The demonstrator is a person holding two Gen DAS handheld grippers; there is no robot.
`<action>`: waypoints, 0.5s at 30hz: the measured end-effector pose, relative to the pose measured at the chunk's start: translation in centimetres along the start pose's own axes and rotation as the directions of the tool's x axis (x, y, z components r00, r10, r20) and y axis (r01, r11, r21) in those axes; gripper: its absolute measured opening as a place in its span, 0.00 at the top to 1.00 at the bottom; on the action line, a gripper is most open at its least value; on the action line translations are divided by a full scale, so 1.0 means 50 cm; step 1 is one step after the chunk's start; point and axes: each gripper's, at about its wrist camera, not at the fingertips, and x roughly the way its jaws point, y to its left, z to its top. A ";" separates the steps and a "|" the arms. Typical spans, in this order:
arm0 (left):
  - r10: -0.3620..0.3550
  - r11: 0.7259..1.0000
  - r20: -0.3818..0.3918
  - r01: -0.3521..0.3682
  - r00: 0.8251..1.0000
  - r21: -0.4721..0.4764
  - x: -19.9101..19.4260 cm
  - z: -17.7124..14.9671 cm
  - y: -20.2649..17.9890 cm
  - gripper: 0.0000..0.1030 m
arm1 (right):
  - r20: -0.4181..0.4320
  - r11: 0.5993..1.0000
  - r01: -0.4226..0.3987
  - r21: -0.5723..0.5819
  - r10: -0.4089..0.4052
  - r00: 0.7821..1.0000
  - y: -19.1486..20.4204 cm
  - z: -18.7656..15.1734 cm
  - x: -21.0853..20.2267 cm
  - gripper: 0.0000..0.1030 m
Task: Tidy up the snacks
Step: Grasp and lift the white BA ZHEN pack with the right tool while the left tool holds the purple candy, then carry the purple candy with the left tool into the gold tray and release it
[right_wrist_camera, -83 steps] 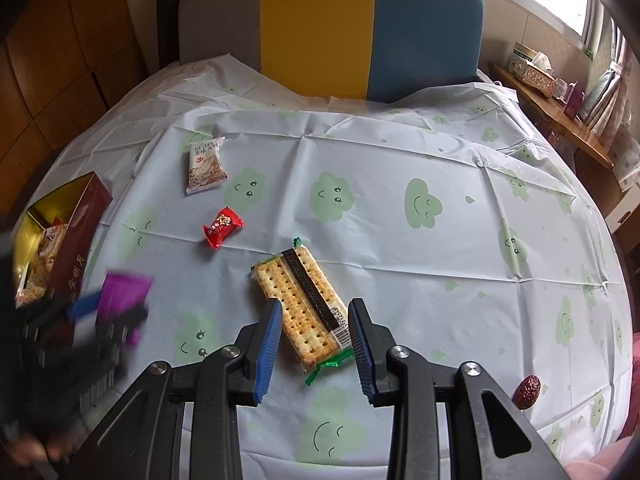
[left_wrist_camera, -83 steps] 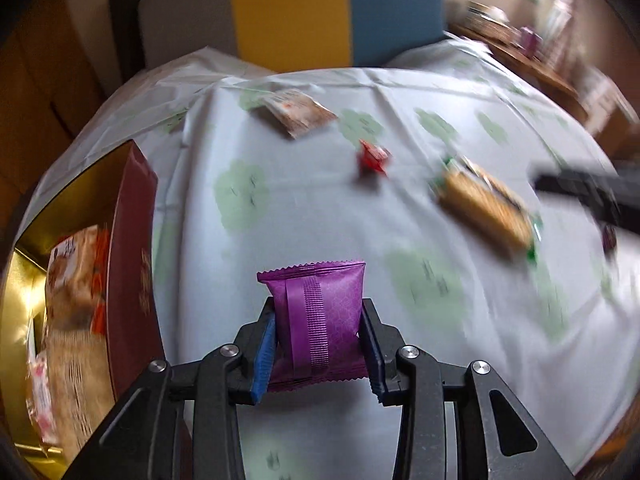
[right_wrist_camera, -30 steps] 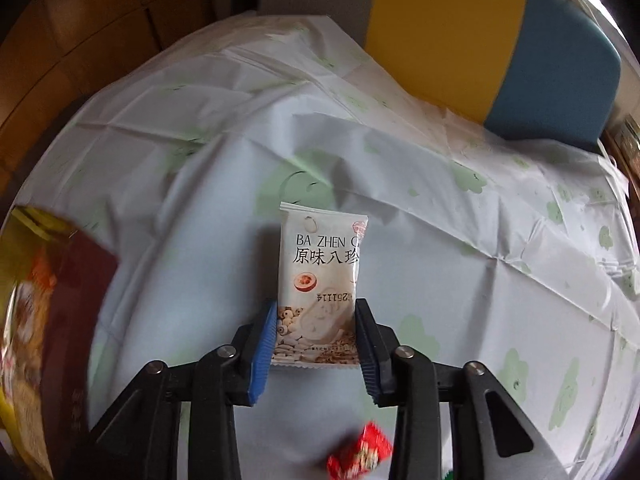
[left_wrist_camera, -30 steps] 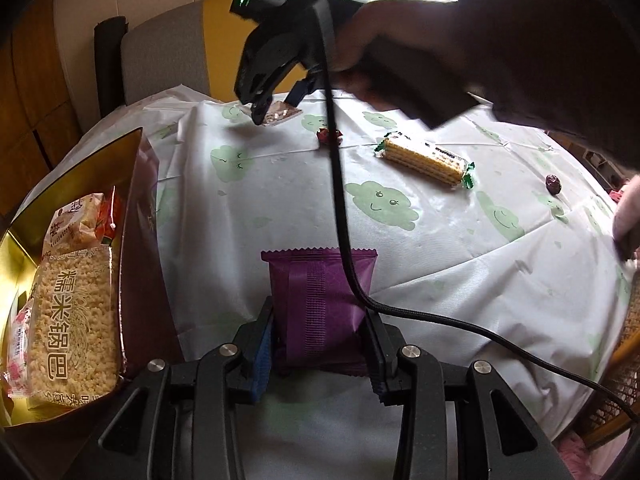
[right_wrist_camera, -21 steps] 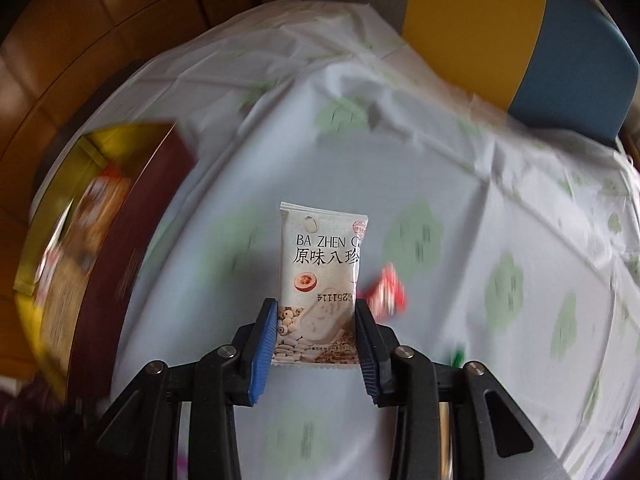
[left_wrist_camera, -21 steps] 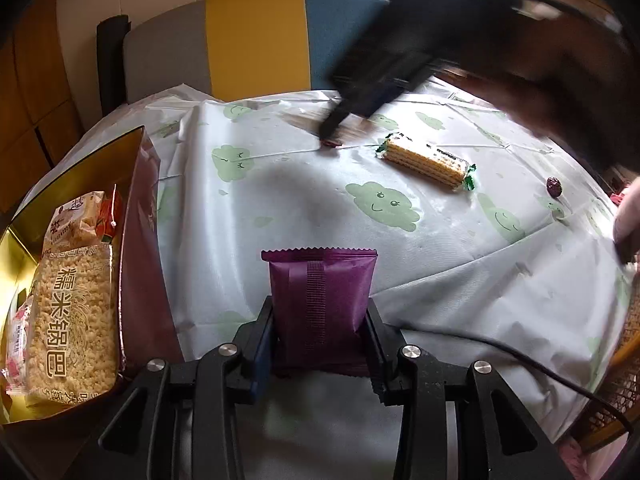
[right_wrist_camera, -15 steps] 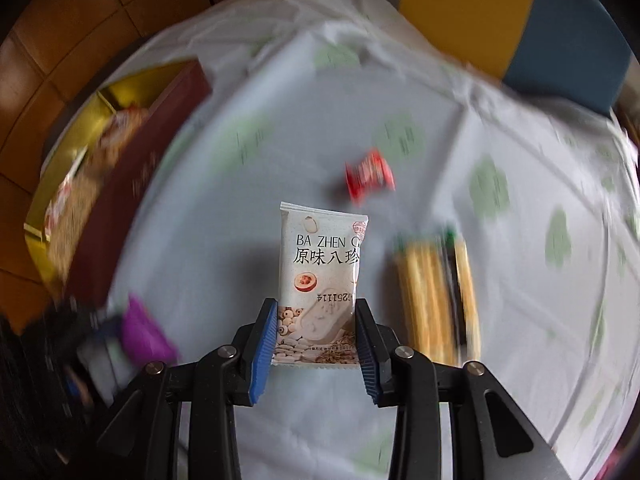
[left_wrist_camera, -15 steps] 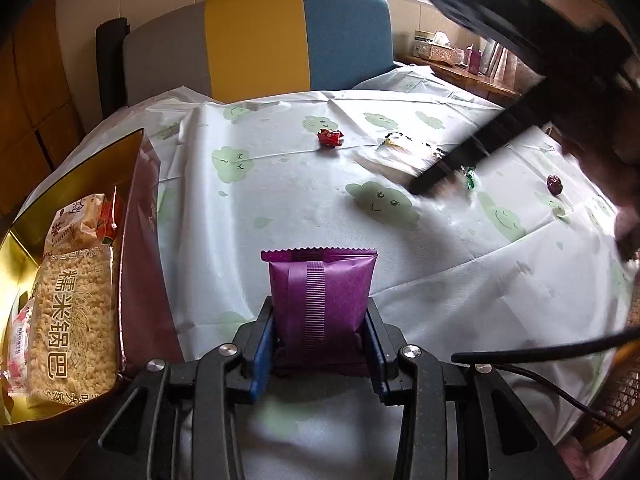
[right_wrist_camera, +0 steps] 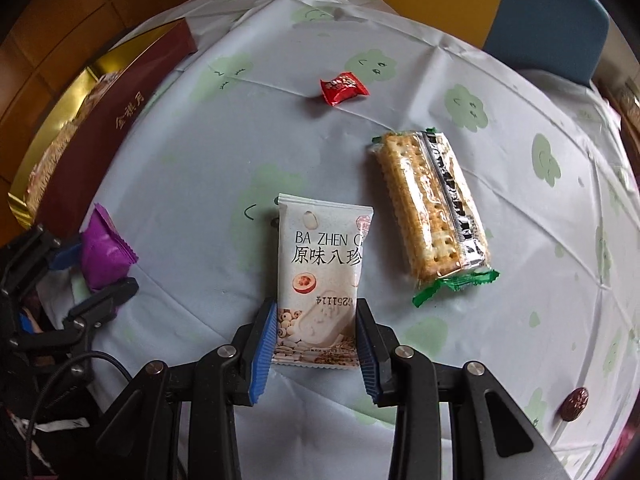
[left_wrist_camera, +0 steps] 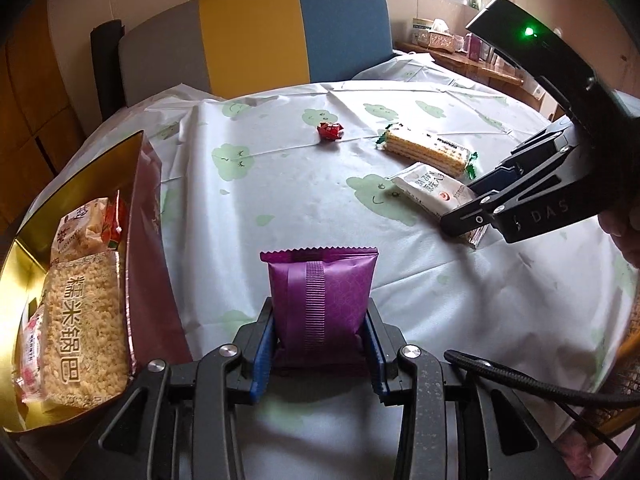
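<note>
My left gripper [left_wrist_camera: 319, 348] is shut on a purple snack packet [left_wrist_camera: 320, 300] and holds it above the table's near edge, right of the open maroon and gold box [left_wrist_camera: 80, 264]. My right gripper [right_wrist_camera: 316, 344] is shut on a white snack packet [right_wrist_camera: 320, 268] with Chinese print, low over the table's middle; it also shows in the left wrist view [left_wrist_camera: 436, 196]. A cracker pack [right_wrist_camera: 432, 208] lies just right of the white packet. A red candy [right_wrist_camera: 343, 86] lies farther back. The left gripper with the purple packet [right_wrist_camera: 102, 256] shows at the left of the right wrist view.
The box [right_wrist_camera: 92, 116] holds several snack bags, one of rice crackers [left_wrist_camera: 84, 332]. A small dark brown candy [right_wrist_camera: 574, 402] lies near the table's right edge. A grey, yellow and blue chair back [left_wrist_camera: 256, 32] stands behind the table. A cable [left_wrist_camera: 520, 384] runs at lower right.
My right gripper has carried the white packet from the far side of the table toward the near middle, beside the cracker pack. My left gripper has held still with the purple packet.
</note>
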 end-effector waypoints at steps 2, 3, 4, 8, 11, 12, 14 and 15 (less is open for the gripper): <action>0.008 1.000 -0.007 -0.008 1.000 0.000 -0.004 -0.002 0.000 0.61 | 0.002 1.000 0.007 -0.013 -0.007 1.000 0.005 -0.002 0.000 0.64; 0.010 1.000 -0.011 -0.010 1.000 -0.002 -0.006 -0.003 0.000 0.62 | 0.003 1.000 0.010 -0.018 -0.010 1.000 0.007 -0.003 -0.001 0.64; 0.008 1.000 -0.018 -0.008 1.000 -0.006 -0.010 -0.001 0.000 0.62 | 0.004 1.000 0.014 -0.022 -0.014 1.000 0.005 -0.003 -0.002 0.64; 0.017 1.000 -0.007 -0.018 1.000 -0.012 -0.027 0.003 0.000 0.62 | 0.008 0.999 0.028 -0.042 -0.028 1.000 0.019 0.004 0.006 0.63; 0.021 1.000 0.003 -0.021 1.000 -0.018 -0.040 0.005 0.001 0.62 | 0.012 0.998 0.038 -0.059 -0.038 0.999 0.033 -0.002 0.004 0.63; 0.022 1.000 0.008 -0.022 1.000 -0.018 -0.046 0.007 0.001 0.62 | 0.013 0.997 0.038 -0.060 -0.037 0.999 0.034 -0.003 0.003 0.63; 0.027 0.999 0.021 -0.026 0.999 -0.020 -0.056 0.009 0.004 0.62 | 0.014 0.997 0.038 -0.062 -0.037 0.999 0.034 -0.004 0.000 0.63; 0.029 0.999 0.026 -0.028 0.999 -0.022 -0.062 0.010 0.006 0.62 | 0.013 0.997 0.044 -0.057 -0.043 0.999 0.025 0.001 0.001 0.63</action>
